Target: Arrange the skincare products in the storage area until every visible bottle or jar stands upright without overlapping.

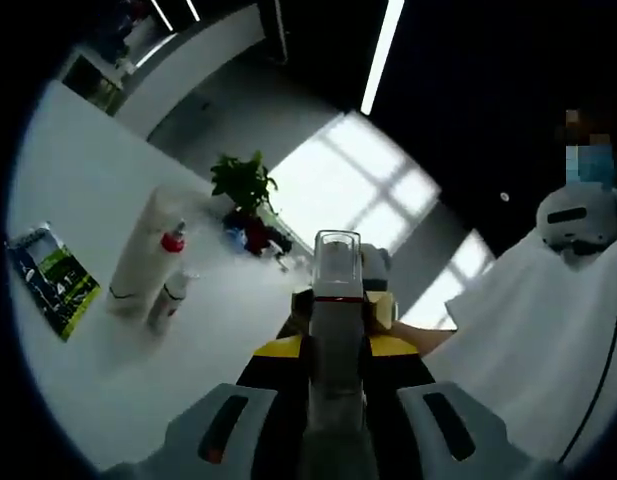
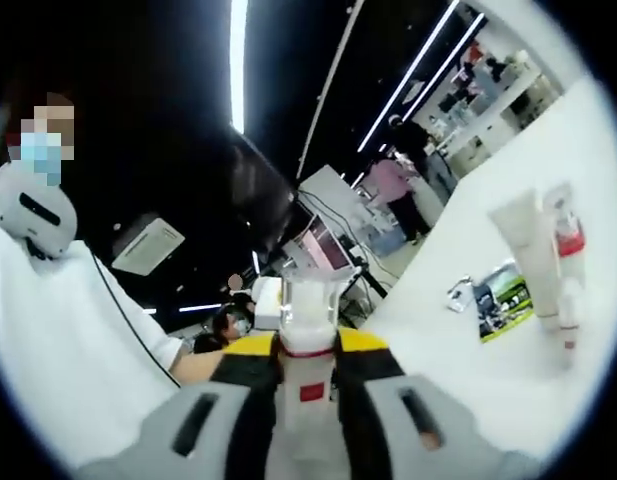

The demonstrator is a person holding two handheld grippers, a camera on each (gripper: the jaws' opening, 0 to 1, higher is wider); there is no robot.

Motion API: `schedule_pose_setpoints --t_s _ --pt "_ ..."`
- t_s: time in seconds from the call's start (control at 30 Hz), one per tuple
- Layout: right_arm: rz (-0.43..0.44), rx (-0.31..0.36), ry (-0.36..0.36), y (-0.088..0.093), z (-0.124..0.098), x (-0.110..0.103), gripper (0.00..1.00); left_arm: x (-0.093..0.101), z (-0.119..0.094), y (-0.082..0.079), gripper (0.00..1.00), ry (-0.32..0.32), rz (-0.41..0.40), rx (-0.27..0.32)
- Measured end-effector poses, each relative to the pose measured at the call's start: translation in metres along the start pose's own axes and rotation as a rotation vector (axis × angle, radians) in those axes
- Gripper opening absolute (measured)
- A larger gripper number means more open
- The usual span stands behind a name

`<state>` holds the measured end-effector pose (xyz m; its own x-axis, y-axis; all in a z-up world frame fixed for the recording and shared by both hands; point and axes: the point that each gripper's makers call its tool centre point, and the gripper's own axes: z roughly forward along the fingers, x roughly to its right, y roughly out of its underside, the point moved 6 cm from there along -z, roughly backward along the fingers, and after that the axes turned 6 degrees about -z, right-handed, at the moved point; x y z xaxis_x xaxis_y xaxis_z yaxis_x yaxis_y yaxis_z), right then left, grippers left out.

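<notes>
Left gripper (image 1: 335, 420) and right gripper (image 2: 310, 425) are both clamped on one translucent bottle with a clear cap and red band (image 1: 336, 300), held above the white table (image 1: 78, 160). Judged mid-transfer. Next move: set it upright beside the white tube (image 1: 148, 250) and the small red-capped bottle (image 1: 169, 285), without touching them.
</notes>
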<state>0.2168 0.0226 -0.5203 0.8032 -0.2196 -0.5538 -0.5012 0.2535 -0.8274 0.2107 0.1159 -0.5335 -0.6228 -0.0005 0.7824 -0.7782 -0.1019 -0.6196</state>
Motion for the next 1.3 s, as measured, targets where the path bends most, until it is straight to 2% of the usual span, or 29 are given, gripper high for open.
schedule_pose_setpoints --t_s 0.1,0.17,0.23,0.27,0.33,0.4,0.43,0.5,0.57,0.73,0.8,0.87,1.07,1.13,1.2,1.23,1.27,1.3 --pt "0.001 0.016 0.048 -0.001 -0.002 0.007 0.21 -0.004 0.000 -0.004 0.18 -0.059 0.025 0.010" --pt "0.002 0.030 0.079 -0.003 -0.004 0.010 0.21 -0.006 0.001 -0.012 0.18 -0.132 0.109 0.018" --pt "-0.005 0.035 0.116 -0.006 -0.005 0.012 0.21 -0.005 0.004 -0.015 0.19 -0.193 0.154 -0.010" --pt "-0.023 0.019 0.172 -0.007 -0.005 0.015 0.21 -0.006 0.006 -0.017 0.19 -0.229 0.186 -0.027" --pt "-0.072 -0.013 0.203 -0.009 -0.004 0.015 0.21 -0.007 0.011 -0.018 0.20 -0.325 0.282 -0.111" --pt "-0.115 -0.051 0.275 -0.011 -0.004 0.018 0.21 -0.008 0.015 -0.020 0.21 -0.408 0.370 -0.154" --pt "-0.128 -0.061 0.309 -0.011 -0.004 0.020 0.21 -0.008 0.017 -0.023 0.21 -0.483 0.438 -0.176" --pt "-0.104 -0.041 0.334 -0.015 -0.003 0.020 0.21 -0.005 0.022 -0.026 0.21 -0.559 0.536 -0.203" --pt "-0.069 0.003 0.395 -0.019 -0.004 0.022 0.20 -0.004 0.025 -0.030 0.21 -0.636 0.602 -0.190" --pt "-0.021 0.050 0.481 -0.024 -0.004 0.018 0.20 -0.001 0.028 -0.032 0.20 -0.747 0.679 -0.165" --pt "-0.041 0.052 0.515 -0.025 -0.004 0.015 0.21 0.000 0.031 -0.030 0.20 -0.763 0.683 -0.160" --pt "-0.106 0.060 0.545 -0.027 -0.004 0.010 0.21 -0.001 0.030 -0.030 0.19 -0.767 0.652 -0.137" --pt "-0.174 0.018 0.531 -0.025 -0.004 0.002 0.20 0.000 0.026 -0.026 0.19 -0.731 0.601 -0.141" --pt "-0.206 0.006 0.509 -0.028 -0.003 0.000 0.20 0.001 0.025 -0.027 0.18 -0.696 0.581 -0.136" --pt "-0.234 -0.001 0.481 -0.031 -0.003 -0.002 0.20 0.003 0.023 -0.030 0.18 -0.622 0.521 -0.113" --pt "-0.256 -0.004 0.445 -0.034 -0.002 -0.005 0.20 0.004 0.021 -0.033 0.18 -0.580 0.488 -0.093" --pt "-0.262 -0.001 0.426 -0.037 -0.002 -0.007 0.20 0.006 0.021 -0.033 0.18 -0.542 0.464 -0.093" --pt "-0.284 0.015 0.382 -0.042 -0.001 -0.010 0.21 0.008 0.019 -0.033 0.18 -0.496 0.466 -0.124"
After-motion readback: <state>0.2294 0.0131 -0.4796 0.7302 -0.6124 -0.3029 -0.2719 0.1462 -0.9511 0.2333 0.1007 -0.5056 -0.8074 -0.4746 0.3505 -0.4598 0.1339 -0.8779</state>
